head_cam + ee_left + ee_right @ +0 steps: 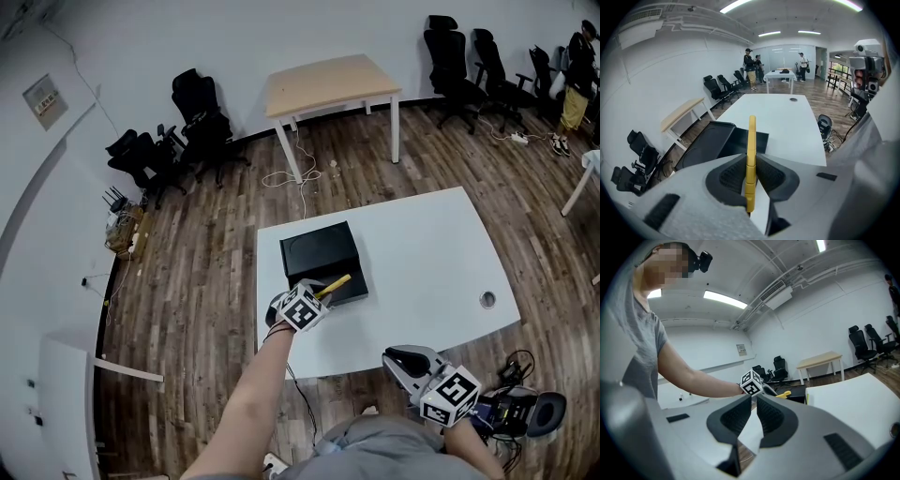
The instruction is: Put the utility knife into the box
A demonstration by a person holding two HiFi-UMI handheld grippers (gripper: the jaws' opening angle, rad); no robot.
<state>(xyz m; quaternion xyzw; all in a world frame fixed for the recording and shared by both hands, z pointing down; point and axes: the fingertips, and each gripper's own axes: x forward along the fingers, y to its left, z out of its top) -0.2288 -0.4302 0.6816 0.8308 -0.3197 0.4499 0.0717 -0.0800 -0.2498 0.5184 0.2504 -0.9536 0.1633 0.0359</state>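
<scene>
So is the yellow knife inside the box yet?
No, the left tongs grip the knife, which has not been let go into the box.

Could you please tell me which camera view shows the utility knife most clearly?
The left gripper view: the yellow utility knife runs up the frame, clamped in the left claw. The head view shows only a short yellow end beyond that claw, over the box; the right gripper view shows only a small yellow tip.
</scene>
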